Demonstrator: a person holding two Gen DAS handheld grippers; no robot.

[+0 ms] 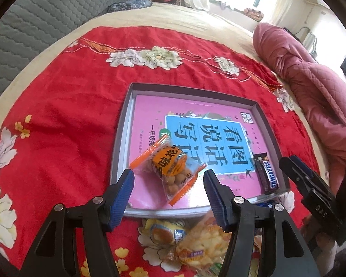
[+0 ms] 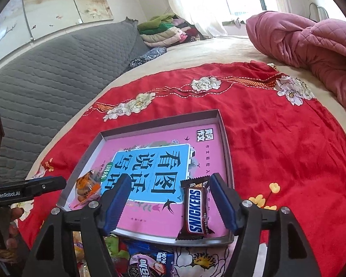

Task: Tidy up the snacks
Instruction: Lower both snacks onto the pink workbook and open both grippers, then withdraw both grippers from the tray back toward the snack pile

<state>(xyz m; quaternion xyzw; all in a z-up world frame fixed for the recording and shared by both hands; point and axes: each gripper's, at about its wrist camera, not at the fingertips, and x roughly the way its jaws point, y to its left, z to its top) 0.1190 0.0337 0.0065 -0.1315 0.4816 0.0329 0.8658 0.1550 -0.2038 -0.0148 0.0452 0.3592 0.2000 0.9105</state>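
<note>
A shallow grey tray [image 1: 123,124] [image 2: 221,124] lined with a pink and blue book cover lies on the red floral cloth. An orange peanut packet [image 1: 170,168] [image 2: 87,190] lies at the tray's near left. A Snickers bar [image 1: 266,173] [image 2: 195,210] lies at its near right. My left gripper [image 1: 168,191] is open and empty, just in front of the peanut packet. My right gripper [image 2: 168,198] is open and empty, with the Snickers bar lying just inside its right finger. Each gripper shows at the edge of the other's view.
Loose snacks lie in front of the tray: yellow packets [image 1: 196,244] and a blue Oreo pack [image 2: 147,263]. A pink quilt [image 2: 311,41] is piled at the right. A grey padded headboard [image 2: 46,73] runs along the left. Folded clothes [image 2: 163,32] sit at the back.
</note>
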